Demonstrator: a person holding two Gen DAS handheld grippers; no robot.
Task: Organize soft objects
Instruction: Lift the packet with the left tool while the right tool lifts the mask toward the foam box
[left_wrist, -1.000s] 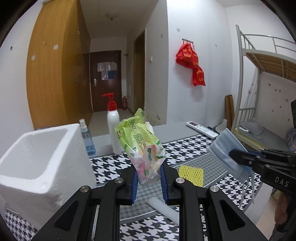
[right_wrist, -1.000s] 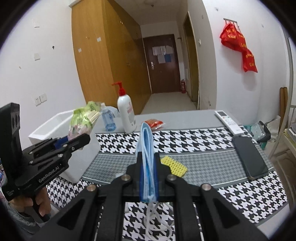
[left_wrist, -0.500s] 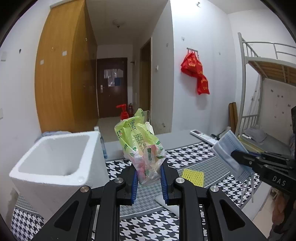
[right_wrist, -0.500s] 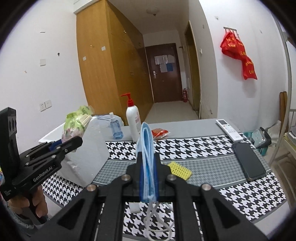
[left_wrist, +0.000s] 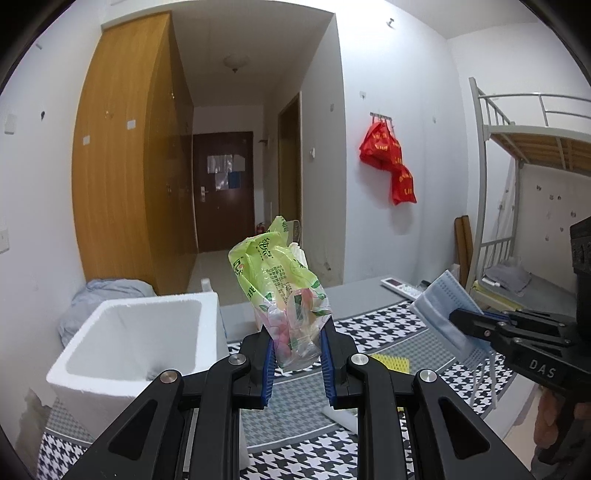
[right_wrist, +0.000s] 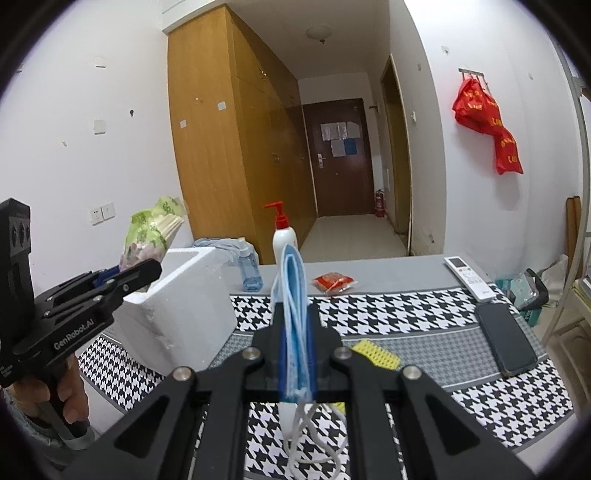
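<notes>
Both grippers are sitting higher than a second ago: in the left wrist view the foam box (left_wrist: 136, 343) is showing its whole open top from above, where earlier it was filling the lower left corner, and the pump bottle and small spray bottle beside it are no longer visible there. The left gripper (left_wrist: 296, 360) is still pinching the lower end of the green plastic packet (left_wrist: 280, 291) between its blue pads, narrowly parted around it, with the packet standing up above the fingers in the air to the right of the box. The right gripper (right_wrist: 295, 363) is still clamped almost fully closed on the folded blue face mask (right_wrist: 291, 295), which is standing on edge above the checked surface (right_wrist: 406, 317) with its white ear loops (right_wrist: 310, 435) dangling below.

The left wrist view is showing the inside of the box, a grey bundle of cloth (left_wrist: 107, 299) behind it, a bunk bed (left_wrist: 532, 147) at the right, and the right gripper from the side with the mask sticking out. The right wrist view is showing what that one is hiding: the pump bottle (right_wrist: 283, 236), the spray bottle (right_wrist: 249, 269), a red sachet (right_wrist: 334, 282), a remote control (right_wrist: 469, 277), a phone (right_wrist: 506, 343), and a hand (right_wrist: 70, 391) gripping the left gripper's handle. The yellow mesh piece (right_wrist: 375, 354) is lying on the surface in both views
</notes>
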